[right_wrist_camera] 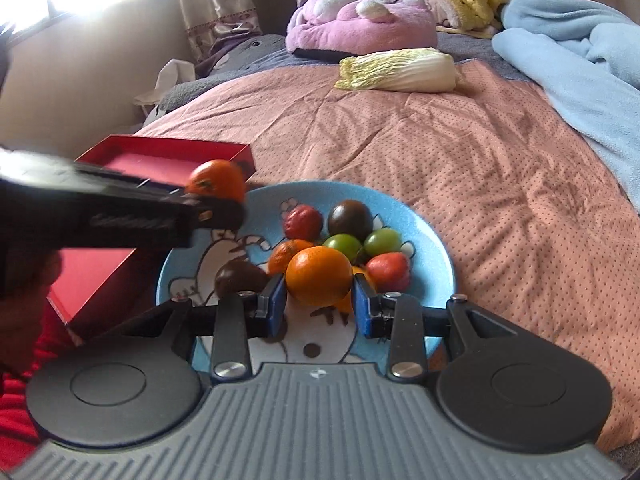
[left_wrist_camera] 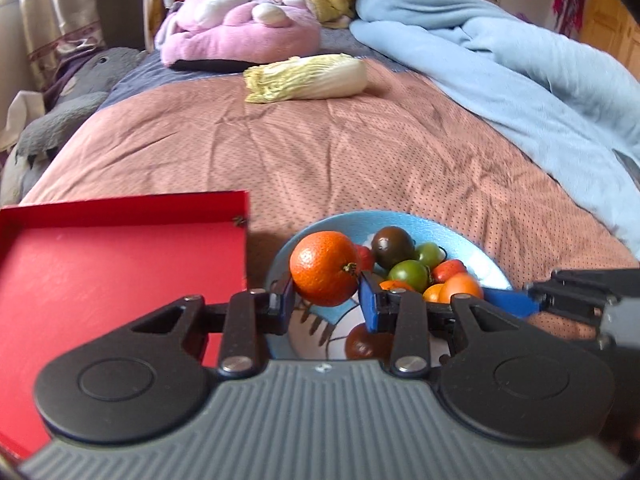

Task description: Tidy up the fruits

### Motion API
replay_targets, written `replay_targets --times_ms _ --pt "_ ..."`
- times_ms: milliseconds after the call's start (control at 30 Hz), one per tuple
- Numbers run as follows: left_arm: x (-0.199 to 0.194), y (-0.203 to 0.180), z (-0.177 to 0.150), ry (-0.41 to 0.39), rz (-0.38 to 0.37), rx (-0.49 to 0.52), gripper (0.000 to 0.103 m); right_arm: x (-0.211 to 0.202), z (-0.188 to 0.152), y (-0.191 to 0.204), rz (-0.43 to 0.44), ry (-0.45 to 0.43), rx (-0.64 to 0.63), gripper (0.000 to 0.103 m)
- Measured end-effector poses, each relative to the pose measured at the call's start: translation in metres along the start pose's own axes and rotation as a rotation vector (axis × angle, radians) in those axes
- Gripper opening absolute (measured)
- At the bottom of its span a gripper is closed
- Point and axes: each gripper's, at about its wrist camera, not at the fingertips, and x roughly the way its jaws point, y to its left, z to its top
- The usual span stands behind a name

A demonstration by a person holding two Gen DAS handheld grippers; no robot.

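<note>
My left gripper (left_wrist_camera: 325,300) is shut on an orange tangerine (left_wrist_camera: 325,267) and holds it above the left rim of a blue cartoon plate (left_wrist_camera: 436,227). It shows from the side in the right wrist view (right_wrist_camera: 216,200) with its tangerine (right_wrist_camera: 217,179). My right gripper (right_wrist_camera: 319,305) is shut on another tangerine (right_wrist_camera: 319,276) over the plate (right_wrist_camera: 424,224). The plate holds several small red, green, dark and orange tomatoes (right_wrist_camera: 347,245). A red box (left_wrist_camera: 120,264) lies open left of the plate.
A napa cabbage (left_wrist_camera: 308,77) lies farther back on the pink bedspread (left_wrist_camera: 320,152). A light blue blanket (left_wrist_camera: 520,72) is heaped at right. Pink and grey plush toys (left_wrist_camera: 236,24) sit at the head of the bed.
</note>
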Motion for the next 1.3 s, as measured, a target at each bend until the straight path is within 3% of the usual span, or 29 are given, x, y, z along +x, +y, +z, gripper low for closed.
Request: replay_targets --times_ms 433,567,700,767,833,1067,1233,1300 --pt "0.014 -0.017 0.004 0.023 -0.025 0.059 0.04 -0.001 -0.009 0.014 -0.005 0.049 -0.032 0.042" --pt "0.01 -0.022 0.0 0.03 -0.055 0.062 0.04 -0.008 -0.01 0.015 -0.008 0.048 -0.019 0.066" --pt "0.0 -0.024 -0.002 0.024 -0.065 0.047 0.041 -0.016 -0.009 0.019 -0.005 0.047 -0.033 0.074" --pt "-0.008 -0.025 -0.002 0.006 -0.071 0.037 0.044 -0.018 -0.009 0.021 -0.002 0.057 -0.036 0.085" --pt "-0.014 -0.028 0.0 -0.007 -0.069 0.038 0.053 -0.021 -0.009 0.023 -0.001 0.062 -0.038 0.087" --pt "-0.034 -0.04 0.001 -0.033 -0.07 0.03 0.057 -0.036 -0.006 0.025 0.014 0.07 -0.015 0.095" --pt "-0.05 -0.049 -0.002 -0.041 -0.067 0.025 0.074 -0.051 -0.006 0.022 0.018 0.068 0.02 0.098" --pt "-0.057 -0.054 -0.003 -0.045 -0.057 0.035 0.076 -0.058 -0.007 0.024 0.004 0.069 0.004 0.099"
